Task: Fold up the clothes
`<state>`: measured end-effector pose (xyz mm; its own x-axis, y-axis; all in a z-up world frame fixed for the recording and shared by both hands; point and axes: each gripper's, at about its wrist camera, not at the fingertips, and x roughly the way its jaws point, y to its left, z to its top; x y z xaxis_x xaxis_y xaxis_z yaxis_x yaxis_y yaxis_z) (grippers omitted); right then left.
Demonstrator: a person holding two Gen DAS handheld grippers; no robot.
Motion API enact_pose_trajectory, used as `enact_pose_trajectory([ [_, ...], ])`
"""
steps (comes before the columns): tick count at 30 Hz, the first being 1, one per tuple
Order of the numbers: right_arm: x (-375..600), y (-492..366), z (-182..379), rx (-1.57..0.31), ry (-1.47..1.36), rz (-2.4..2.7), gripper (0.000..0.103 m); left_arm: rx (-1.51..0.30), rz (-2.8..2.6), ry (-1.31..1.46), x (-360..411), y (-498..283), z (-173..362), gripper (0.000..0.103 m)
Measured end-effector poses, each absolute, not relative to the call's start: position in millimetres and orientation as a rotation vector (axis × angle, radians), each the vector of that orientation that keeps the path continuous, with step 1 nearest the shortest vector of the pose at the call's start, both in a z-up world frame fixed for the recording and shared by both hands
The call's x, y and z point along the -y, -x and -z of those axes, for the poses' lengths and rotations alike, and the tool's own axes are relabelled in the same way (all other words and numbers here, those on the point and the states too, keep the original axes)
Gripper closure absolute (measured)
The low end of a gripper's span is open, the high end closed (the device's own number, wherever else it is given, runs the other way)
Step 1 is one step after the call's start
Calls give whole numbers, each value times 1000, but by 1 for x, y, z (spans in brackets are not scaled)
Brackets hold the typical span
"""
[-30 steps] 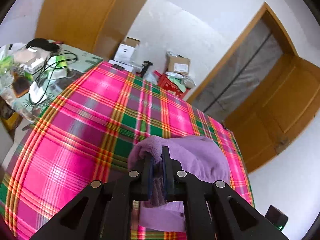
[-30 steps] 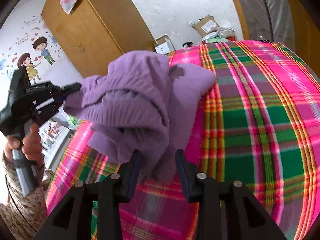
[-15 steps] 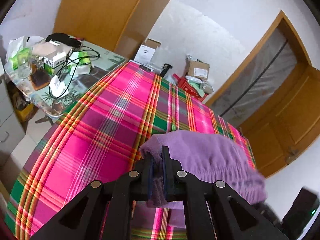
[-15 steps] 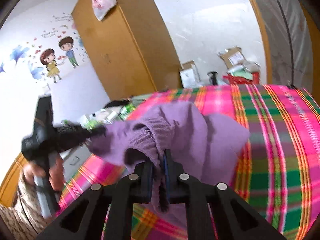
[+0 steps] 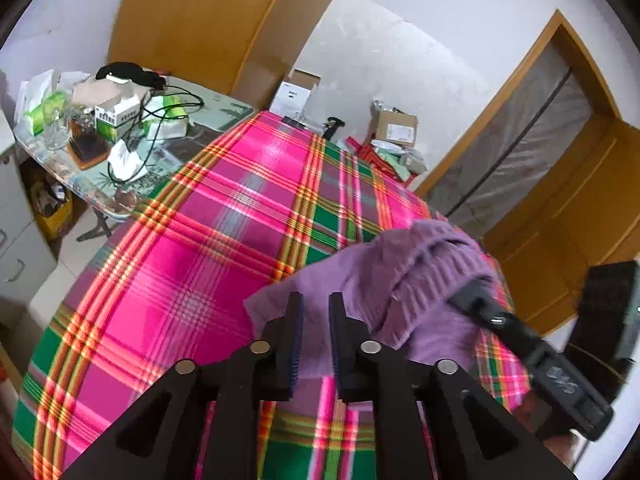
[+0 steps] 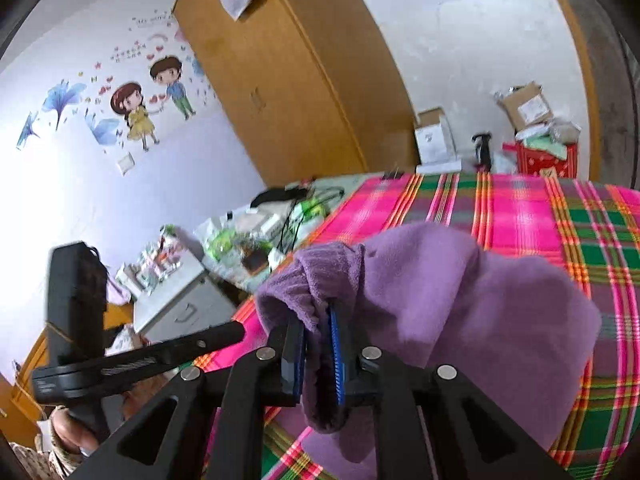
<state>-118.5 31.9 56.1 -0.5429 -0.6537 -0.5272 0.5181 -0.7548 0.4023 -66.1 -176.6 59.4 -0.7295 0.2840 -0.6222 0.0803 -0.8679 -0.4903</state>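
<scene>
A purple knit garment (image 5: pixel 400 280) lies bunched at the near right of the bed, which has a pink and green plaid cover (image 5: pixel 200 260). My left gripper (image 5: pixel 314 312) hangs just over the garment's left corner. Its jaws are opening, and the fabric shows in the gap without the pads pressing on it. My right gripper (image 6: pixel 318 320) pinches the ribbed hem of the garment (image 6: pixel 460 280), which droops from its pads; its jaws are opening a little with the cloth still held. The right gripper (image 5: pixel 464 294) reaches into the cloth from the right. In the right wrist view the left gripper (image 6: pixel 240 330) sits beside the hem.
A cluttered side table (image 5: pixel 120 120) with boxes and cables stands left of the bed. Cardboard boxes (image 5: pixel 394 128) and a red crate sit on the floor past the far end. A wooden wardrobe (image 6: pixel 280 80) and a door (image 5: pixel 540 152) line the walls. A person's hand (image 6: pixel 72 436) holds the left gripper.
The left jaws have parted and let go of the garment's corner. The right gripper closed on the ribbed hem and lifted it up toward the left gripper.
</scene>
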Motion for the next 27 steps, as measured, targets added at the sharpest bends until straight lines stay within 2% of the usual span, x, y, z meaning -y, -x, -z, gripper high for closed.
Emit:
enact_pose_trajectory([
  [4,-41,114,-55,270,-918,2260,86,730,-2625,1104,159,63,-54,80],
  [5,-48,111,-57,282,-911,2261,82,712,-2608,1104,153,63,-52,77],
  [7,-63,105,-61,316,-904,2280,74,672,-2569,1115,138,63,-47,63],
  [8,-70,102,-62,333,-901,2291,72,653,-2547,1125,130,64,-44,62],
  [14,-129,80,-48,434,-927,2410,70,581,-2489,1174,103,68,-33,62],
  [18,-168,80,-14,547,-1073,2454,63,560,-2488,1192,97,75,-32,60],
  [23,-190,87,22,668,-1217,2397,61,557,-2470,1221,94,83,-28,60],
  [25,-187,93,29,662,-1247,2386,61,566,-2466,1236,94,87,-26,52],
  [27,-183,100,33,658,-1265,2373,60,589,-2457,1259,97,89,-23,49],
])
